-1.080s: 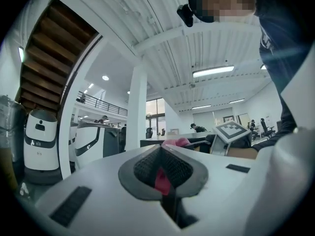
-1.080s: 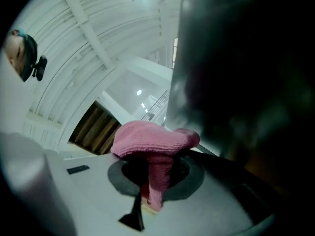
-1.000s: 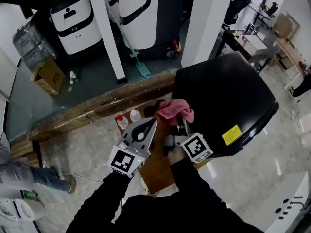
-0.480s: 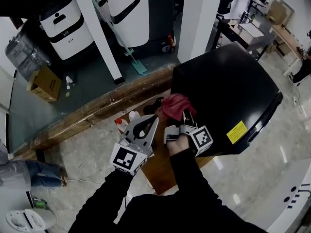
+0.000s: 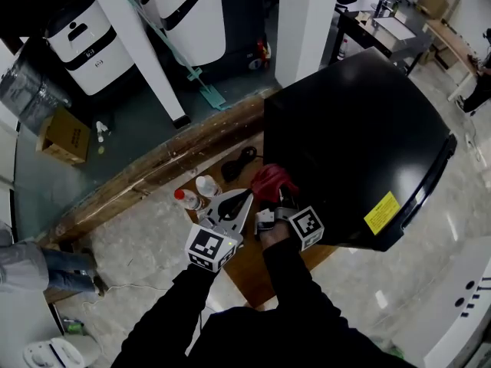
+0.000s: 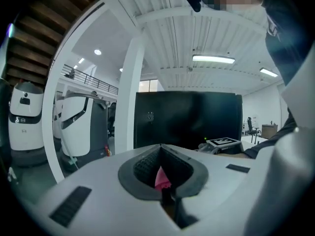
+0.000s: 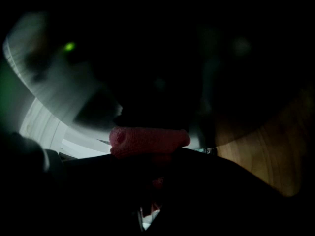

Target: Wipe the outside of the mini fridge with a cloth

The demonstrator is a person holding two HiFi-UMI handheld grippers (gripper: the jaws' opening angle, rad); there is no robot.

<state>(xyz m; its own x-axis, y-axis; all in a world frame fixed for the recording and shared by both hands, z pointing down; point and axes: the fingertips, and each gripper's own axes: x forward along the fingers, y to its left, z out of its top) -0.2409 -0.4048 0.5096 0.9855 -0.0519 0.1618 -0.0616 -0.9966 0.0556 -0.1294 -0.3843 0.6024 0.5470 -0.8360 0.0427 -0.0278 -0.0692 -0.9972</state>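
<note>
The black mini fridge (image 5: 360,144) stands at the right of the head view, on its top a yellow label. My right gripper (image 5: 278,199) is shut on a red-pink cloth (image 5: 270,181) and holds it against the fridge's left side. The right gripper view is nearly dark, with the cloth (image 7: 147,139) bunched across the jaws and pressed to the black surface. My left gripper (image 5: 244,200) hovers just left of the right one, shut and holding nothing. Beyond its closed tips (image 6: 160,149), the left gripper view shows the fridge (image 6: 187,119).
Two small bottles (image 5: 207,186) (image 5: 186,199) stand on a wooden board (image 5: 253,271) below the grippers. A black cable (image 5: 242,163) lies near the fridge. A wooden beam (image 5: 153,179) crosses the floor; white pillars (image 5: 303,21), white machines (image 5: 77,37) and a cardboard box (image 5: 65,135) lie beyond.
The right gripper has slid the cloth lower down the fridge's left side. The left gripper has stayed beside it, and the head view has shifted.
</note>
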